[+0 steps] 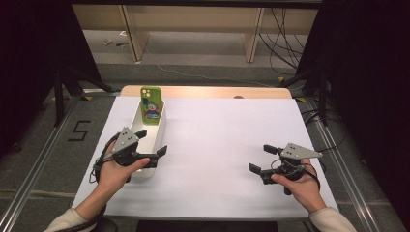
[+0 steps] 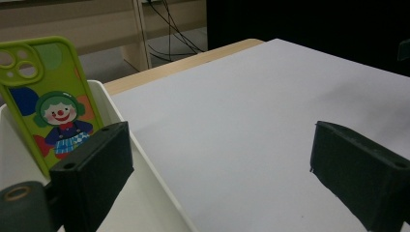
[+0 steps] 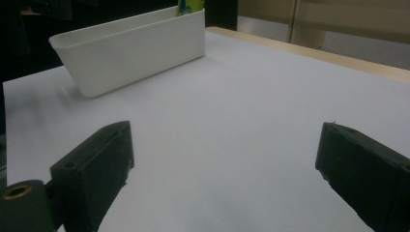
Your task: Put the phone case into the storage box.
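The phone case [image 1: 151, 107], green with a clown on its back, stands upright at the far end of the white bin [image 1: 155, 140], left of centre in the high view, leaning on the end wall. Your left gripper [image 1: 152, 142] hangs at the bin's near end, jaws wide apart and straddling its right wall, holding nothing. I judge you are at the approach: next, push forward along the bin and close on the case's edge. Your right gripper [image 1: 260, 157] rests at lower right, well apart, jaws also spread and empty. The left gripper view shows the case [image 2: 46, 96] close, upper left, with its camera holes; the right gripper view gives the bin [image 3: 130, 48] from outside, with just a green tip [image 3: 186, 7] above the rim.
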`<state>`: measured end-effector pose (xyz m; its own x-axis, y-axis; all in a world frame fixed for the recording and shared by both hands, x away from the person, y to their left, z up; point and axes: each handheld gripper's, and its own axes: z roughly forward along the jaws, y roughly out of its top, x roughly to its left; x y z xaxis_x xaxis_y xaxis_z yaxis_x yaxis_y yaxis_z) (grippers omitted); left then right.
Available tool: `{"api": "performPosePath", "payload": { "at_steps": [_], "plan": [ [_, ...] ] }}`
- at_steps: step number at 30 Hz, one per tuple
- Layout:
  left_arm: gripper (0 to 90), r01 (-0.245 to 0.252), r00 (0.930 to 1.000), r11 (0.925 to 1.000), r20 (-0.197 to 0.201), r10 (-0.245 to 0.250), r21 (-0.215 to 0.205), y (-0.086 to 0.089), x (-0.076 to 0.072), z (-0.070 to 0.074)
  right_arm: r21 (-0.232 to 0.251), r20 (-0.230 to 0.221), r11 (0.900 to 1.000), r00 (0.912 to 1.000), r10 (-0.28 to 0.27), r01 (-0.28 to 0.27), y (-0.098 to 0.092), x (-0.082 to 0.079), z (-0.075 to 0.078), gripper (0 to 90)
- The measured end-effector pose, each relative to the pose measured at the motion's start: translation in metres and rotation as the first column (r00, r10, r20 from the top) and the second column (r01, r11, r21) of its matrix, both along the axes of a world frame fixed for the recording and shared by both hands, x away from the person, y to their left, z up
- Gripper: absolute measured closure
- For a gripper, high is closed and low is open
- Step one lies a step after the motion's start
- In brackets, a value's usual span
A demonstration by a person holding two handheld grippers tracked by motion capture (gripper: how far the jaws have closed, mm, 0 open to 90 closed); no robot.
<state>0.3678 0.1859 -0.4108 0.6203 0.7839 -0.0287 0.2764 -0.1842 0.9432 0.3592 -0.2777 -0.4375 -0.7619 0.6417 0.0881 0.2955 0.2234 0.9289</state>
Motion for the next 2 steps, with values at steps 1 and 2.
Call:
{"api": "performPosePath", "payload": {
  "at_steps": [1, 2],
  "plan": [
    [7.3, 0.000, 1.0000, 1.0000, 0.001, 0.000, -0.002, 0.0000, 0.0001, 0.0000, -0.001, -0.001, 1.000, 1.0000, -0.002, 0.002, -0.0001, -0.0001, 0.0000, 7.8],
    [7.3, 0.000, 1.0000, 1.0000, 0.002, 0.000, -0.003, 0.0000, 0.0001, 0.0002, -0.002, -0.002, 1.000, 1.0000, -0.002, 0.002, -0.0001, -0.0002, 0.0000, 8.0]
  ]
}}
